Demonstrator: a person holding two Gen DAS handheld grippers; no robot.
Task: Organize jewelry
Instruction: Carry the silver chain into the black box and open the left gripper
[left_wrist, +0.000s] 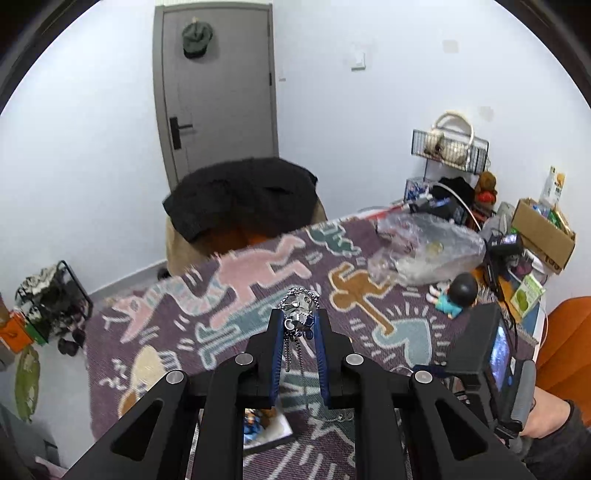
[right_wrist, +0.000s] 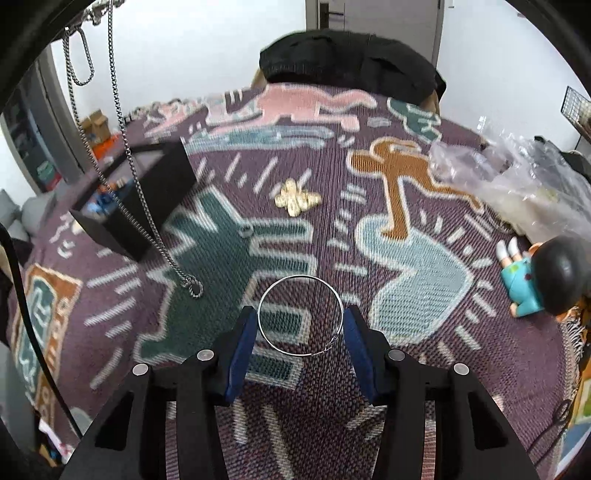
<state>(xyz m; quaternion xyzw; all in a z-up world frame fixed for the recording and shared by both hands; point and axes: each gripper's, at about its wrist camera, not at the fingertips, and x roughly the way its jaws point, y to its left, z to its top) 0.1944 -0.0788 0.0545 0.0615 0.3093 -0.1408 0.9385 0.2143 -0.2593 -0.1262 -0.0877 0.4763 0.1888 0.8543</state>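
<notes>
From the left wrist, we see the left gripper (left_wrist: 299, 325) raised above the patterned rug (left_wrist: 155, 332), its blue-padded jaws clamped on a bunched silver chain necklace (left_wrist: 300, 308) whose strands dangle between the fingers. A crumpled plastic bag (left_wrist: 424, 251) and a small doll (left_wrist: 456, 295) lie off to the right.

From the right wrist, we see the right gripper (right_wrist: 301, 323) low over the rug, jaws apart, one on each side of a thin silver hoop (right_wrist: 300, 315) lying flat. The chain hangs down at left, its end touching the rug beside a black box (right_wrist: 147, 199). A gold bracelet (right_wrist: 297, 199) lies farther ahead.
</notes>
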